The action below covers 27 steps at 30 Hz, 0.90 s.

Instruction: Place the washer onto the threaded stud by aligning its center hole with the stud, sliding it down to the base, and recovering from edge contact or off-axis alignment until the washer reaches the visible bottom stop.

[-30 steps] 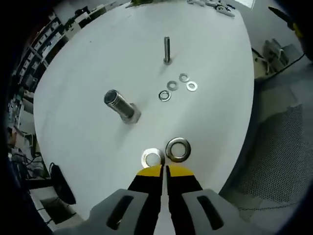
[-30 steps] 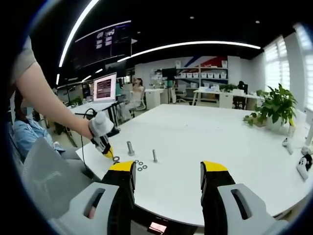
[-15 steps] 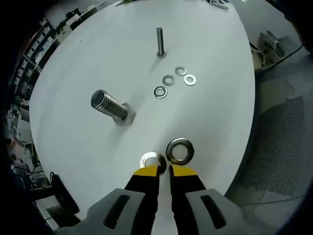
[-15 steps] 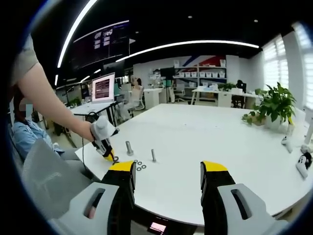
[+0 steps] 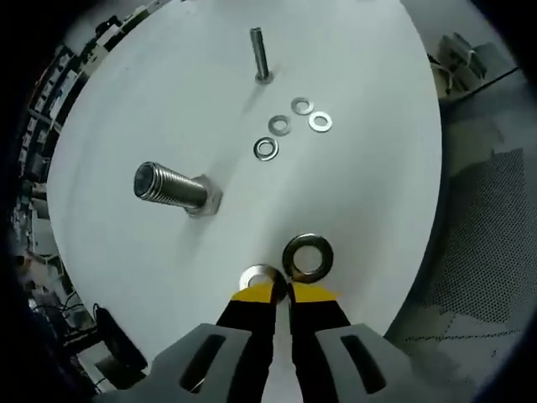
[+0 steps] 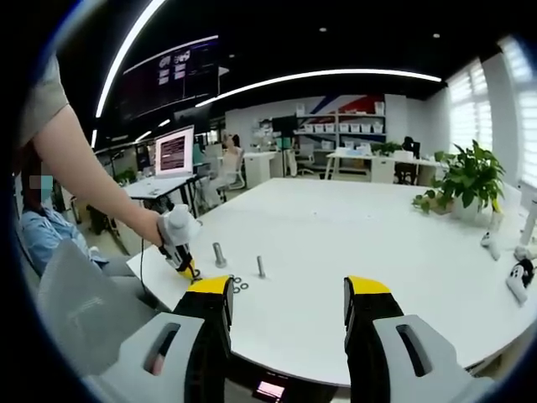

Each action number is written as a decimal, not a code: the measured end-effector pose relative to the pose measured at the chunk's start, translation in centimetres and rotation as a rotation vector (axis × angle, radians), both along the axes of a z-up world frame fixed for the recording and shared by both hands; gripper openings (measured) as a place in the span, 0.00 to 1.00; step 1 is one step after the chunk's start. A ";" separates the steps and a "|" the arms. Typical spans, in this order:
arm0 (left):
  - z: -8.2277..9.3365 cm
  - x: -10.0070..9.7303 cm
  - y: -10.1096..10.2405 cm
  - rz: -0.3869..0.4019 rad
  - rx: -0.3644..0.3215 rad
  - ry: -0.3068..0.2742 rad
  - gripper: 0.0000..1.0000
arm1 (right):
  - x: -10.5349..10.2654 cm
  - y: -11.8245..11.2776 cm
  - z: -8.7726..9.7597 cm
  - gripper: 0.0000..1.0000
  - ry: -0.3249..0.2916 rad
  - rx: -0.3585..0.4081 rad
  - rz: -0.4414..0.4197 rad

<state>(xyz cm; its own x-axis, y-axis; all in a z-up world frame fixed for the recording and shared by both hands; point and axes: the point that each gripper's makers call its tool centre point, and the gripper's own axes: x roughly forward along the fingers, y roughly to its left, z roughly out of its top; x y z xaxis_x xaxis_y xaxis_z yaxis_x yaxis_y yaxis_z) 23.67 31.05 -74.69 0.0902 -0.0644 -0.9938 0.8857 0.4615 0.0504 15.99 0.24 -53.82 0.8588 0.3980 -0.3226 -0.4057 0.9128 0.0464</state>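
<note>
My left gripper's fingers (image 5: 260,304) are almost together, with only a thin slit between the yellow tips, and they sit down at the near rim of a large washer (image 5: 258,276); whether they actually pinch that rim I cannot tell. The left gripper (image 5: 279,292) hangs over the white worktop (image 5: 361,185), close to its near edge. A second large washer (image 5: 307,257) lies flat just beside the first one, on its right, the two about touching. Taking the thick threaded stud (image 5: 173,187) as my landmark: it stands on its hex head and leans toward the left in this view, and both large washers lie nearer to me than it and to its right, apart from it. Three small washers (image 5: 289,126) lie in a loose cluster beyond the stud and to its right. A thin stud (image 5: 259,55) stands upright farther off still, past that cluster.

In the right gripper view, my right gripper (image 6: 288,297) has its fingers wide apart and holding nothing, raised well short of the stud (image 6: 219,254). There the left gripper (image 6: 186,267), held by a person's hand (image 6: 158,228), points down at the worktop (image 6: 352,227) just left of the stud
</note>
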 end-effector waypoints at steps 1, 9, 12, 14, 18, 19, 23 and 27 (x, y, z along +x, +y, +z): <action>0.1 0.0 0.1 0.016 -0.004 0.005 0.03 | 0.0 0.0 0.0 0.55 0.001 -0.002 0.002; 0.3 -0.3 0.1 0.054 -0.064 -0.063 0.01 | 0.1 -0.2 0.0 0.54 0.003 0.004 -0.009; 0.3 -0.2 0.0 -0.007 -0.045 -0.084 0.01 | 0.0 0.0 0.0 0.54 0.002 -0.002 -0.001; 0.3 -0.1 0.0 -0.030 -0.033 -0.103 0.01 | 0.0 0.0 0.0 0.54 0.000 -0.004 -0.001; 0.5 -0.8 -0.1 -0.065 -0.029 -0.116 0.01 | 0.0 -0.3 0.1 0.54 -0.003 0.003 -0.012; 0.8 -0.7 -0.1 -0.067 -0.036 -0.125 0.01 | 0.0 -0.3 0.0 0.54 0.000 0.002 -0.012; 2.4 0.3 0.1 -0.058 -0.057 -0.166 0.01 | 0.0 -0.3 0.1 0.54 -0.004 0.002 -0.011; 3.6 1.3 0.3 -0.057 -0.066 -0.195 0.01 | 0.0 -0.3 0.2 0.54 -0.008 0.004 -0.011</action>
<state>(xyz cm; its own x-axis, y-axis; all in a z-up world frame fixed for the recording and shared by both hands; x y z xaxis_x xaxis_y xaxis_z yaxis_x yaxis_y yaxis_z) 24.97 31.33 -71.09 0.2746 -0.1396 -0.9514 0.8870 0.4187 0.1946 15.97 -0.03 -53.66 0.8656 0.3896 -0.3146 -0.3958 0.9171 0.0467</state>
